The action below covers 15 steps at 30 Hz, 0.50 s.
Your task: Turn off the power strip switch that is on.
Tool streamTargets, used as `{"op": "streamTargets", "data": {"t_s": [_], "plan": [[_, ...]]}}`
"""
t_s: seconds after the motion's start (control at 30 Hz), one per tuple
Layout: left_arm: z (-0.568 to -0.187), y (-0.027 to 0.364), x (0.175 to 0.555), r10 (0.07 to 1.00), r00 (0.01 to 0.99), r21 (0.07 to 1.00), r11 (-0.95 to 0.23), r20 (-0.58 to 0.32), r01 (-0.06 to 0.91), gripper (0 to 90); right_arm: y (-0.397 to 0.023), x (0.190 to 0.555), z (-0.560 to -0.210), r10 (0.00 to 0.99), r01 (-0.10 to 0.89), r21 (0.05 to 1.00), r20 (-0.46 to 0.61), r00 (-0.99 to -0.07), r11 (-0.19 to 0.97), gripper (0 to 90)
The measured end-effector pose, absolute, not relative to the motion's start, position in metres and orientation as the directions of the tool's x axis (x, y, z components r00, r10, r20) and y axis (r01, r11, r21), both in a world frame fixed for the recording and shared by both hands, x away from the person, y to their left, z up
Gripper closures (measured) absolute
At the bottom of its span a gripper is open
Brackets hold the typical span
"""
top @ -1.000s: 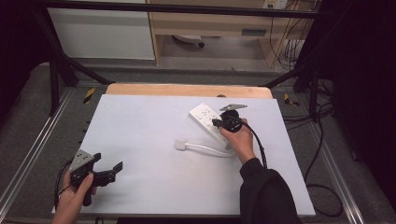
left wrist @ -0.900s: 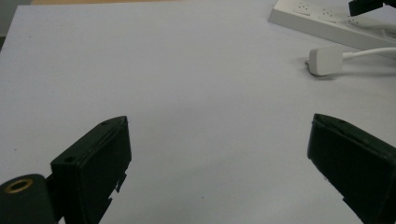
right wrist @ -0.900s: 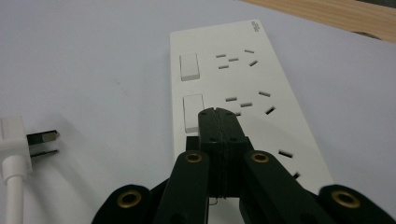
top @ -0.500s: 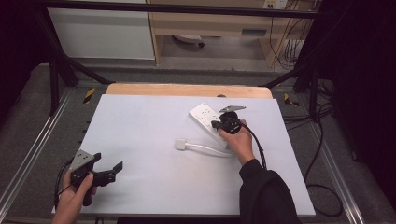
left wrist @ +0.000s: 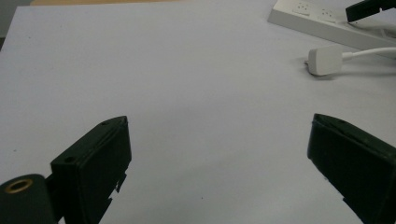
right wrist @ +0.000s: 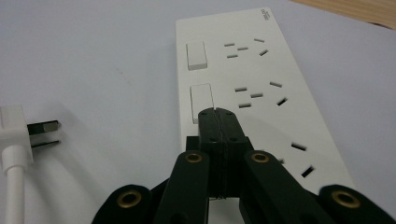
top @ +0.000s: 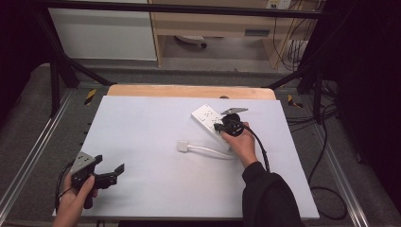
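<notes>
Both grippers unmoved: left gripper (top: 111,173) gapes wide, right gripper (right wrist: 216,112) stays clenched over the power strip (right wrist: 252,88).

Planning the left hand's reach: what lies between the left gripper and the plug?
Nothing: in the left gripper view, bare white table runs from the left gripper to the plug.

The right hand-held gripper (right wrist: 214,112), jaws pressed together, covers the lower end of the second white rocker switch (right wrist: 202,102) on the long white plastic power strip (right wrist: 261,70). The bottom edge crops the white 2-pin plug (right wrist: 14,135).
</notes>
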<state>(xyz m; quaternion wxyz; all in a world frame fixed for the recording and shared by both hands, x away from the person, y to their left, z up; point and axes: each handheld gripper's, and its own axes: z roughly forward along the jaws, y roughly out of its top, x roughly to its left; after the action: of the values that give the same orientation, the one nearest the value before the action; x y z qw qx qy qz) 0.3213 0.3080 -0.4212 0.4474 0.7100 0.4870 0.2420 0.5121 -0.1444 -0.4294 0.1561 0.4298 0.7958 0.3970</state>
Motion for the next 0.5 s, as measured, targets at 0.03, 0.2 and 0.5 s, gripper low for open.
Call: {"op": "streamTargets", "data": {"t_s": [0.03,0.2,0.5], "plan": [[-0.4212,0.308,0.3213,0.908,0.409,0.871,-0.125,-0.092,0.475,6.2,-0.1443,0.5121,-0.4293,0.807,0.561,0.765,0.093,-0.583,0.317,90.0],[-0.4211,0.308,0.3212,0.908,0.409,0.872,-0.126,-0.091,0.474,6.2,-0.1431,0.5119,-0.4295,0.806,0.558,0.765,0.089,-0.585,0.321,90.0],[-0.421,0.3081,0.3212,0.908,0.41,0.872,-0.127,-0.09,0.473,6.2,-0.1418,0.5118,-0.4302,0.805,0.559,0.764,0.088,-0.586,0.323,90.0]]}}
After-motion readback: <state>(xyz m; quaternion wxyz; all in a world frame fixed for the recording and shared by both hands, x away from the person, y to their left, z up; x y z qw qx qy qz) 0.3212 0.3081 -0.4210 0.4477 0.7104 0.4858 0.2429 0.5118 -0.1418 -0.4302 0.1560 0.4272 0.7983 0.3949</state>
